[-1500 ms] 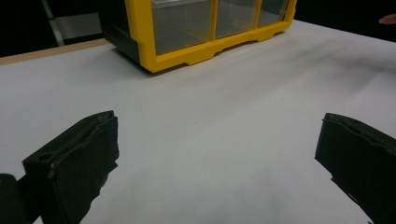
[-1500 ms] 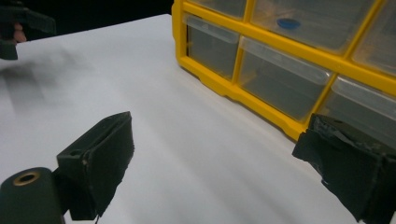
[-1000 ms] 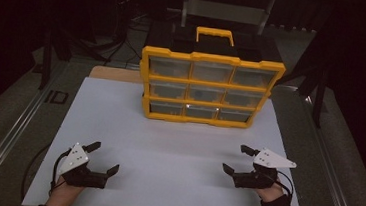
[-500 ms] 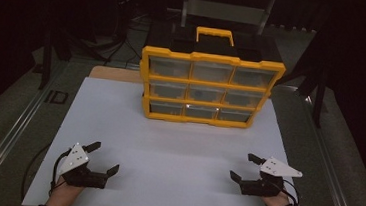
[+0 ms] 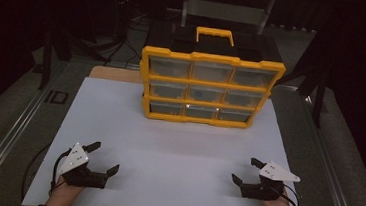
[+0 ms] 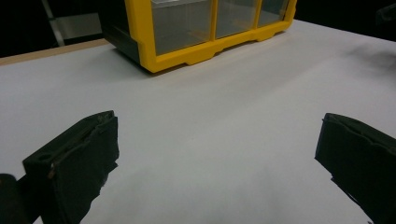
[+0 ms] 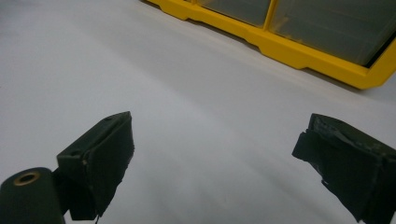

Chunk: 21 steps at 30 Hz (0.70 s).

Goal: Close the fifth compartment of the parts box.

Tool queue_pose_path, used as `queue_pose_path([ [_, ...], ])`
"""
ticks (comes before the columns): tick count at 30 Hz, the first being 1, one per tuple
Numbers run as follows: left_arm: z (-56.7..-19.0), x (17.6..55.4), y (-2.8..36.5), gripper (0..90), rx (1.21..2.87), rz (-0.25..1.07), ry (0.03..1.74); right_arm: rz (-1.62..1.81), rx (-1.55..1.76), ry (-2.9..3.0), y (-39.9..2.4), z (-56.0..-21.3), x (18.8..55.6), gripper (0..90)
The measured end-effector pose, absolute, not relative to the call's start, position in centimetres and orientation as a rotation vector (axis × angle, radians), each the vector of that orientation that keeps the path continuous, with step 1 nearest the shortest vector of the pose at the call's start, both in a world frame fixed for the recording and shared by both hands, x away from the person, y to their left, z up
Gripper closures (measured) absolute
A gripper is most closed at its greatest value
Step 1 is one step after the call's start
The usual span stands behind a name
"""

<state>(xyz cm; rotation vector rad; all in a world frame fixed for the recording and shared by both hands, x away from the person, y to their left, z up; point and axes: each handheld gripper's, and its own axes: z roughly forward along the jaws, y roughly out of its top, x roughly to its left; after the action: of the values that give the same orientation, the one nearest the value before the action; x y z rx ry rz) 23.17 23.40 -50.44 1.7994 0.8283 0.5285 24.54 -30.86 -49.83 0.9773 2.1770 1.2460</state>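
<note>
Two hands rest low on the white table [image 5: 177, 147], left tool [image 5: 104, 157] and right tool [image 5: 245, 170] both spread apart, pointing toward the yellow organizer [image 5: 210, 88].

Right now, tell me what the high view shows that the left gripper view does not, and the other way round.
High view alone: the drawer organizer's yellow carry handle, all nine clear drawers in three rows, both hands, and the right tool open near the table's right front corner.

Left gripper view alone: a close look along the left tool, its black jaws spread wide with bare white table between them, plus the cutouts in the organizer's yellow base.

Both: the yellow drawer organizer standing on the white table, untouched by either tool.
</note>
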Motion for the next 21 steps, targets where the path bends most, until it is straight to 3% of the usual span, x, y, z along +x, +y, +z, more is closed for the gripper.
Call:
queue_pose_path([
  [21,-50.5,23.3,23.4,0.0,1.802,0.523,0.828,1.144,1.018,2.117,-30.3,-51.1,25.4,8.5],
])
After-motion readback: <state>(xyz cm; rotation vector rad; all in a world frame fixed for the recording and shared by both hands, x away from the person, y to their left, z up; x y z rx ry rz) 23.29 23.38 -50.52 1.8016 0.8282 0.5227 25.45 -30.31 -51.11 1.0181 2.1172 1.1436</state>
